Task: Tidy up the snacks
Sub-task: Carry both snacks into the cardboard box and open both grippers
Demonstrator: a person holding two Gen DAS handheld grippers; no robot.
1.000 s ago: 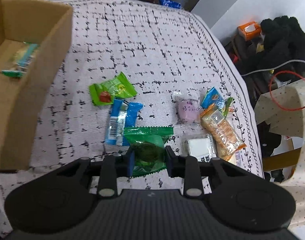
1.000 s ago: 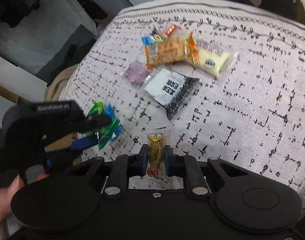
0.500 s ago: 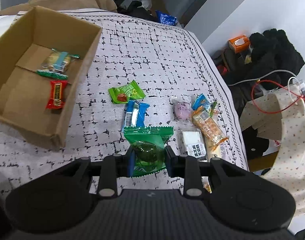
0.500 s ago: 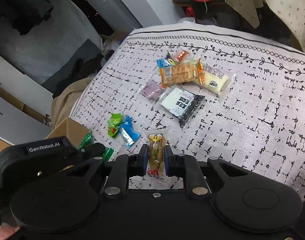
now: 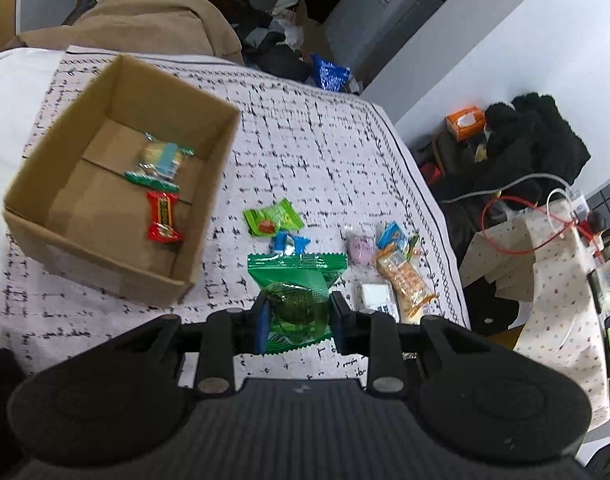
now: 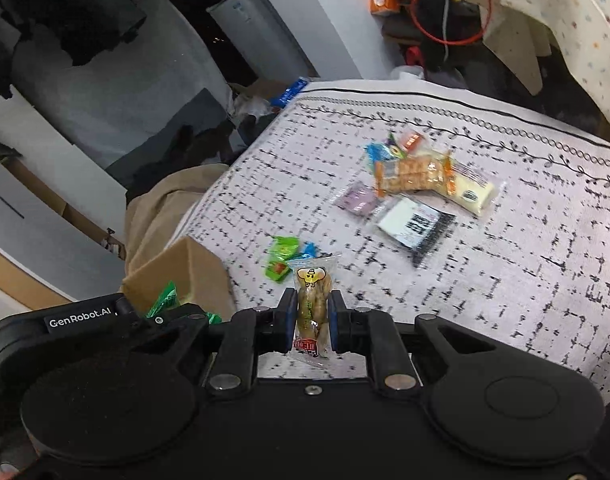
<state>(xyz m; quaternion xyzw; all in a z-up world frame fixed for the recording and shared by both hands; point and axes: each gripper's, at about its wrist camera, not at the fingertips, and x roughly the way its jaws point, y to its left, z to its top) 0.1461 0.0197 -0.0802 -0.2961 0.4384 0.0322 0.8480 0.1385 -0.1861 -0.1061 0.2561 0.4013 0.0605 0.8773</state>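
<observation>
Both claws are loaded. The left claw [image 5: 297, 322] is clamped on a green pack [image 5: 296, 295], pads pinching its lower half, the top half sticking out ahead of the tips. The right claw [image 6: 312, 322] is squeezed nearly closed on a thin clear peanut pack [image 6: 311, 308], held upright btwn the pads.

The box [image 5: 117, 248] sits ahead and to the left of the left claw; two snacks already lie in it, incl. a red bar [image 5: 163, 218]. The rest lie on the cloth-covered surface [image 5: 305, 152] ahead and to the right of the left claw: a lime pack [image 5: 273, 222], a blue one [image 5: 291, 242], a pink one [image 5: 361, 246], crackers [image 5: 403, 280].

Risks from here:
- Green pack is gripped on slick film w/ most of its bulk fwd of the pads; a quick swing toward the box could let it slide or pivot out.
- Peanut pack is narrow and rounded; a slight loosening prob drops it short of the box.
- In the right view the left claw sits just to the left of the right claw, near the box corner [image 6: 185, 264]. Both heading for the same opening could collide, or clip the box wall and shove the box.
- Releasing too early lands a pack on the rim or outside it.
</observation>
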